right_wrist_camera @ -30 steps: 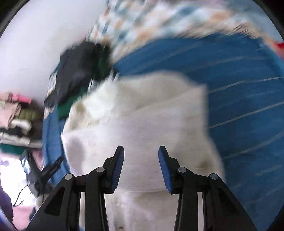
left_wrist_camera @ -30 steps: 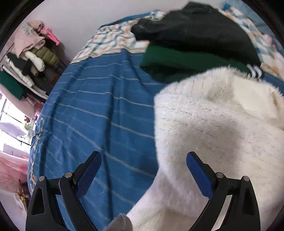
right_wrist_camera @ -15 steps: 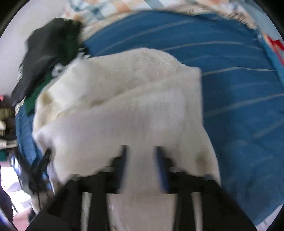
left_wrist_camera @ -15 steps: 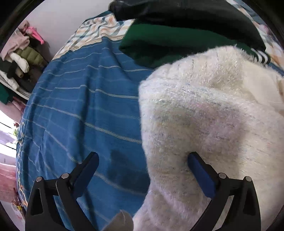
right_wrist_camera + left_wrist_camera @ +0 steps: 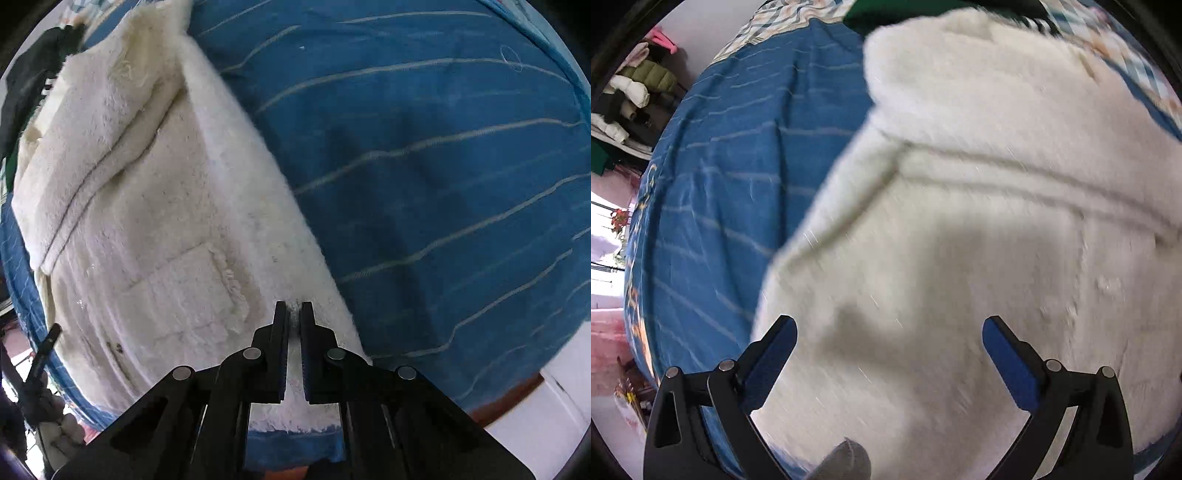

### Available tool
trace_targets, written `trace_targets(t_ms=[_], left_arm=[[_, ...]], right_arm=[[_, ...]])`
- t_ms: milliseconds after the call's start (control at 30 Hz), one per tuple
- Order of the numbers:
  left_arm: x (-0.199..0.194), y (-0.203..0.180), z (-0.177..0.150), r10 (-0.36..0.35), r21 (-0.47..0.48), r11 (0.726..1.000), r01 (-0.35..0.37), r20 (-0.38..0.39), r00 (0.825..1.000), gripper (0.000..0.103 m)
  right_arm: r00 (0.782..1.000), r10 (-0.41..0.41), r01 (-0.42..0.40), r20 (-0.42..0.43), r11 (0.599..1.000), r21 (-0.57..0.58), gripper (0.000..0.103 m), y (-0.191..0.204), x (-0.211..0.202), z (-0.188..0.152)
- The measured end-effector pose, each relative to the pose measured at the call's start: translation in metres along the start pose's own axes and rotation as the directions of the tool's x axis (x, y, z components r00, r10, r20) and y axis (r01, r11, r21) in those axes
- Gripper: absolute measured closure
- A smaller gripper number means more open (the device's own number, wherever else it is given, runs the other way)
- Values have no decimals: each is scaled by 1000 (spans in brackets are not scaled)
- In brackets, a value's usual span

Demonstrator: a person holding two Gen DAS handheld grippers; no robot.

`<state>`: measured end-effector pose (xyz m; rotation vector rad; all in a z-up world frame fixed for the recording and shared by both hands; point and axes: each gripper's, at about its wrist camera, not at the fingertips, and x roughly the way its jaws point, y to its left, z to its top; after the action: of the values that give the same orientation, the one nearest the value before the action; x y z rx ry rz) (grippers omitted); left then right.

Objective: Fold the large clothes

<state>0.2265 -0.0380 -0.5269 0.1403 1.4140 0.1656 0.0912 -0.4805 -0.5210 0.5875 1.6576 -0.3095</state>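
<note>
A fluffy white coat lies on the blue striped bedspread. In the left wrist view it fills the middle and right, and my left gripper is open wide just above it, holding nothing. In the right wrist view the coat lies lengthwise on the left half, with a patch pocket near me. My right gripper is shut on the coat's near hem, with fabric pinched between the pads.
Dark black and green clothes are piled at the coat's far end. A rack of folded garments stands left of the bed. The bedspread spreads out right of the coat. The bed's near edge is close.
My right gripper closed on the coat's hem. The coat now lies flatter and spread out. My left gripper moved from beside the coat to over it, still open.
</note>
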Motion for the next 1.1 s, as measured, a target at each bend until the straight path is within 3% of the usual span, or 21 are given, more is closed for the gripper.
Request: trace_targets(t_ms=[67,133,200,267,333,400,467,667,733,867,1000,1100], left_arm=[[-3,-20,-12,21,-2,1000,-21,6,1000,0],[-4,-35,-21,49,-13,999,-49,2,999,0],[-4,-52,-28,99,-30,995,-99,-10,995,0],[-8,-64,-32,160,-40,986,-161,-12,987,0],[-14,-73,-35,220,-46,974,-220,-4,975,0],[-17,-79,-36,302,-70,951,-300,11,953,0],[-13,-88,-37,361,-90,929,-360,-5,932,0],[25,-101,-46,441,-118,887,-446,-65,895,0],[25,-101,-47,452,-128,881,-455,-54,890,0],[21,-104,-53,453,-128,882,-453,-35,891,0],[22,-98,-52,439,-152,884,-441,-52,897,0],[23,-96,-49,447,-152,879,-451,-61,892,0]], right_arm=[[1000,22,-23,4,997,71,99,-27,4,-15],[995,71,-61,-72,989,133,99,-54,29,-26],[990,77,-71,-117,996,57,97,-51,35,-17],[986,66,-75,-155,996,-53,88,-40,21,-2],[988,92,-110,-124,983,-146,84,-28,-3,17],[991,114,-129,-72,961,-245,65,-17,-26,39],[988,149,-154,-43,933,-325,61,-7,-40,65],[981,196,-171,3,865,-472,61,25,-37,142],[975,221,-193,0,852,-487,60,31,-29,171],[966,247,-250,-76,817,-519,59,53,4,190],[972,235,-218,-26,849,-481,82,46,17,197],[977,213,-184,10,868,-461,81,40,11,200]])
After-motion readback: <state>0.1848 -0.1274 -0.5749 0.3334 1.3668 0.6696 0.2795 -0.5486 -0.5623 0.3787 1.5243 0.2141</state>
